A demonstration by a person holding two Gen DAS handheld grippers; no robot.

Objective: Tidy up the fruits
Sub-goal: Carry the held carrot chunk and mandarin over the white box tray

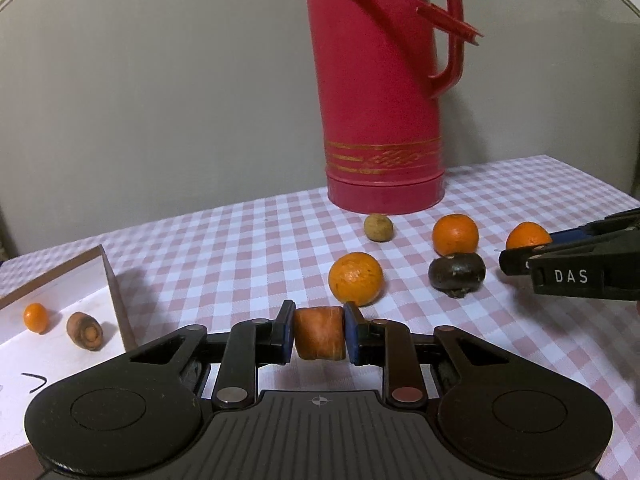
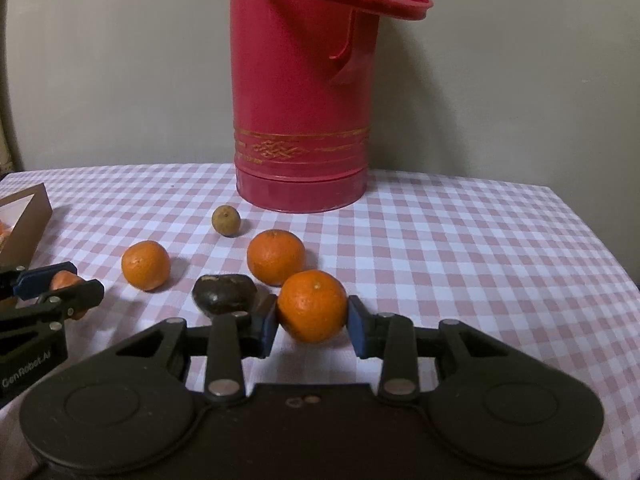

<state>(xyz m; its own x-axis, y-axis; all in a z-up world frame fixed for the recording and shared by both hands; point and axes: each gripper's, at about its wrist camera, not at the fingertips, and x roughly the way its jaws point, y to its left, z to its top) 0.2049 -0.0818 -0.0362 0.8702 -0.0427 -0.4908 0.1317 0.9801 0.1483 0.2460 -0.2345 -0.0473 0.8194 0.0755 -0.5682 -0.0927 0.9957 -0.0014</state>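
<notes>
My left gripper (image 1: 319, 330) is shut on a stubby carrot piece (image 1: 319, 333), just above the checked cloth. My right gripper (image 2: 313, 324) is shut on a tangerine (image 2: 313, 306); the same tangerine (image 1: 528, 236) shows at the right of the left wrist view. Loose on the cloth lie two more tangerines (image 2: 146, 265) (image 2: 275, 257), a dark brown fruit (image 2: 224, 294) and a small brownish round fruit (image 2: 226, 221). At the left stands a white-lined box (image 1: 116, 292) holding a small orange fruit (image 1: 36, 318) and a carrot piece (image 1: 85, 330).
A tall red thermos jug (image 1: 380, 92) stands at the back of the table against a grey wall. The pink-and-white checked tablecloth (image 2: 460, 264) stretches bare to the right, where the table edge drops off.
</notes>
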